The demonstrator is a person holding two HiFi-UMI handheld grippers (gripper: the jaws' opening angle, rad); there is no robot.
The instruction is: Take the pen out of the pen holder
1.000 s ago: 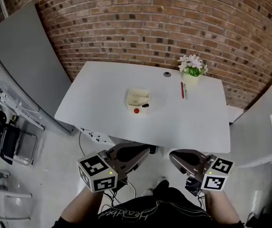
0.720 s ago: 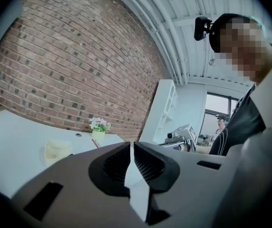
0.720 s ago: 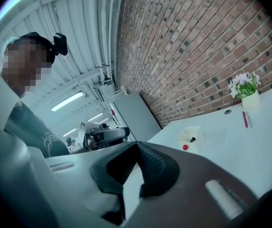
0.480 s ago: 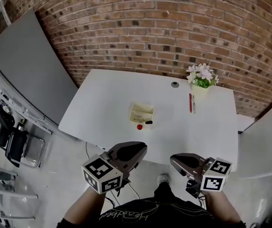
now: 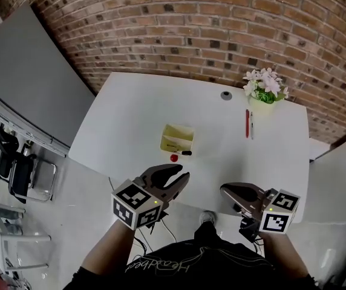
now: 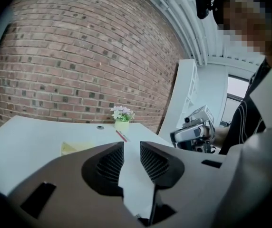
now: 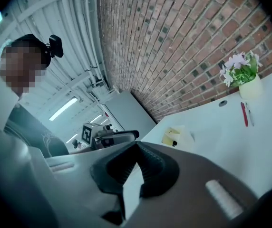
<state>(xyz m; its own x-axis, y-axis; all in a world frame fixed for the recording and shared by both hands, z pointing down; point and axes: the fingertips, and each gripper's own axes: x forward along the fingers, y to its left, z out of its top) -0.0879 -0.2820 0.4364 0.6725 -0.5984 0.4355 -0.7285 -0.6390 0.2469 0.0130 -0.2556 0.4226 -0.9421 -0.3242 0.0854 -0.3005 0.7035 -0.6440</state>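
Observation:
The pale yellow pen holder point(image 5: 176, 138) stands mid-table, also showing in the left gripper view point(image 6: 73, 147) and the right gripper view point(image 7: 176, 136). A dark pen end point(image 5: 185, 153) and a small red piece point(image 5: 173, 157) show at its near side. My left gripper point(image 5: 179, 173) hovers at the table's near edge, short of the holder. Its jaws are opening, with nothing between them point(image 6: 132, 148). My right gripper point(image 5: 224, 190) is further right at the same edge, shut and empty point(image 7: 136, 145).
A red pen point(image 5: 247, 123) and a paler pen point(image 5: 251, 125) lie on the white table point(image 5: 130, 113) at the right. Behind them stands a flower pot point(image 5: 265, 93), with a small grey disc point(image 5: 226, 95) nearby. A brick wall backs the table; chairs point(image 5: 16, 174) stand at left.
Both grippers have come forward to the table's near edge. The left jaws, shut before, now stand apart. The right gripper stays shut.

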